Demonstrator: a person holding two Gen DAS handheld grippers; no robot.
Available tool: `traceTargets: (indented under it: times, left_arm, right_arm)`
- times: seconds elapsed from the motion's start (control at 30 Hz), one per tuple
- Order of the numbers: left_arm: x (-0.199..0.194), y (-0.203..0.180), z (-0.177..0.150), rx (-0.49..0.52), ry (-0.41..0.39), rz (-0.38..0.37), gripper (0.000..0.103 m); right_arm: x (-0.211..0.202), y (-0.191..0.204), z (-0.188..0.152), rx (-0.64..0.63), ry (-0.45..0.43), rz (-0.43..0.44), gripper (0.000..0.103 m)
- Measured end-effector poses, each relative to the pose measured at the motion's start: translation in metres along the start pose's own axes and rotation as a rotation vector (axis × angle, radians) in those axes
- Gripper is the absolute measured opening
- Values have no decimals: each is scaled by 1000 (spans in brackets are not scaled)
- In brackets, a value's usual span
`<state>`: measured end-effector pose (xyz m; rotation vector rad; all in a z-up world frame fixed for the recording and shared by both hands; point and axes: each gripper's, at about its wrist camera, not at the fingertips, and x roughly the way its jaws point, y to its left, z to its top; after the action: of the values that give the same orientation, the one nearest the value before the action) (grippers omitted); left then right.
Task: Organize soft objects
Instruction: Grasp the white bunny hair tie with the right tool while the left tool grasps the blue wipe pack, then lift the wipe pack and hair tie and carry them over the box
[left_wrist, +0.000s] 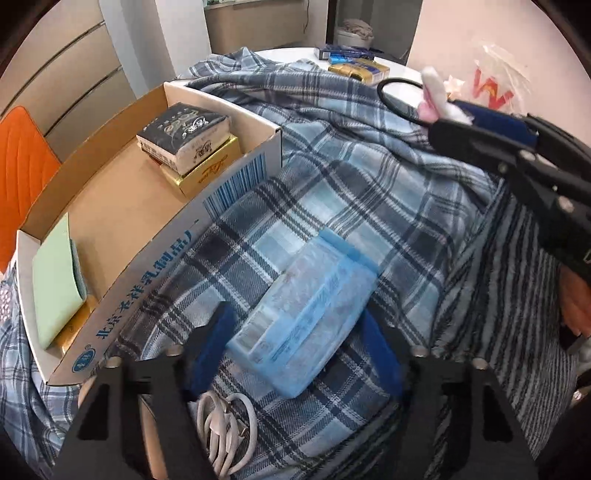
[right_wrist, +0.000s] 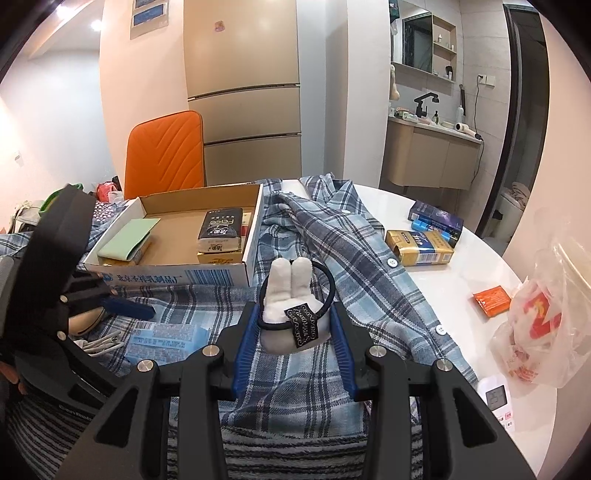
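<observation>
Jaws of the left gripper (left_wrist: 295, 343) set either side of a blue tissue pack (left_wrist: 306, 317) on the plaid shirt (left_wrist: 332, 177), blue pads at its edges, contact too blurred to call. Just beside, near-left of those fingers, a white cable (left_wrist: 229, 424). Right gripper (right_wrist: 293, 325) clamped on a white plush bunny hair tie (right_wrist: 291, 299). Beyond, far-left of both, cardboard box (right_wrist: 255, 236) holding tissue packs (right_wrist: 219, 225).
</observation>
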<state>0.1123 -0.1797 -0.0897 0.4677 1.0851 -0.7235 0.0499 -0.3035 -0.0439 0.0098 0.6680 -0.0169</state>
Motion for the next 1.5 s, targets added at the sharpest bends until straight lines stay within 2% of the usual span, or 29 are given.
traceTargets:
  times: [0.03, 0.1, 0.3, 0.53, 0.67, 0.77, 0.9, 1.0, 1.1, 1.37, 1.5]
  left_arm:
    - [-2, -1, 0, 7, -8, -6, 40]
    - [-9, -3, -1, 29, -31, 5, 38]
    - [-28, -3, -11, 5, -88, 28, 38]
    - [-65, 1, -24, -100, -211, 68, 38]
    - [-89, 0, -33, -177, -310, 162, 38]
    - [-105, 4, -40, -237, -372, 179, 38]
    - [-122, 9, -47, -282, -419, 224, 38]
    - [-131, 15, -50, -322, -443, 204, 38]
    - [-139, 21, -51, -340, -476, 257, 38]
    - [-161, 42, -42, -409, -546, 302, 38]
    - [-174, 52, -35, -431, -574, 356, 38]
  right_arm:
    - [0, 0, 0, 0, 0, 0, 40]
    - [0, 0, 0, -1, 1, 0, 40]
    - [0, 0, 0, -6, -5, -4, 40]
    - [-9, 1, 4, -16, -20, -2, 40]
    - [-16, 7, 10, -28, -32, 22, 40]
    - [-21, 13, 16, -41, -45, 34, 40]
    - [-30, 24, 25, -57, -69, 51, 40]
    - [-35, 32, 32, -69, -89, 62, 40]
    - [-39, 43, 43, -77, -116, 74, 40]
    - [-56, 65, 79, -125, -204, 94, 40]
    - [-68, 70, 99, -143, -271, 83, 40]
